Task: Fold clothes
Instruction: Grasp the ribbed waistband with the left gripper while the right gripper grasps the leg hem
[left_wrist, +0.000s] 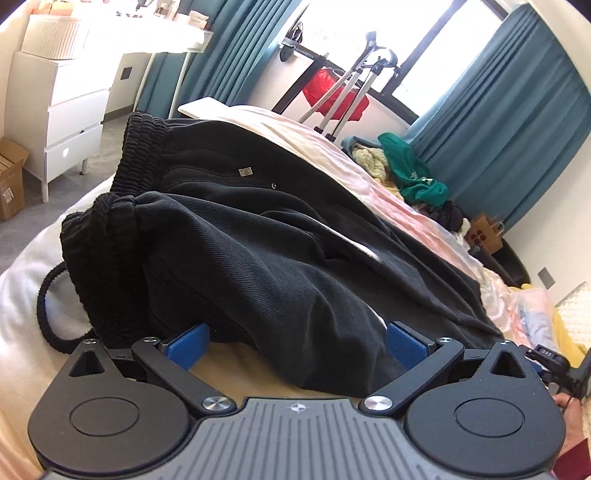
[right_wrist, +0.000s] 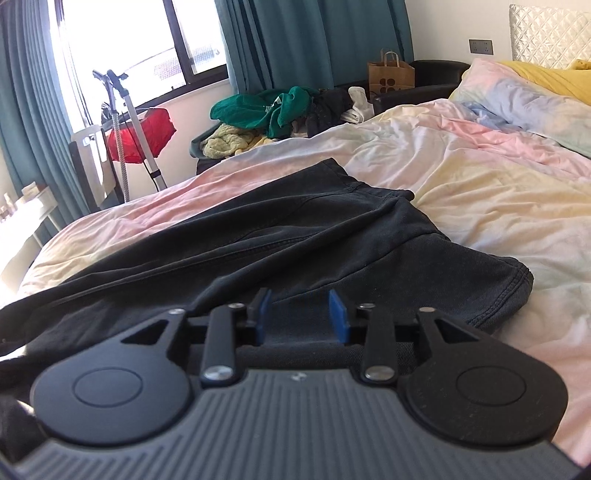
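Black trousers (left_wrist: 266, 236) lie on the bed, with the ribbed elastic waistband (left_wrist: 140, 155) at the left in the left wrist view and a black drawstring loop (left_wrist: 46, 306) hanging off it. My left gripper (left_wrist: 295, 345) is open, its blue pads (left_wrist: 188, 345) either side of a bulge of the black cloth. In the right wrist view the trouser legs (right_wrist: 314, 229) stretch away, hems (right_wrist: 513, 284) at the right. My right gripper (right_wrist: 302, 317) is open, its blue pads (right_wrist: 338, 317) just above the cloth of the legs.
The bed has a pastel tie-dye sheet (right_wrist: 480, 184) with pillows (right_wrist: 535, 92) at the head. A heap of green and other clothes (right_wrist: 280, 107) lies past the far bedside. A white drawer unit (left_wrist: 62, 110), a clothes steamer (left_wrist: 354, 74), teal curtains and a paper bag (right_wrist: 389, 74) stand around.
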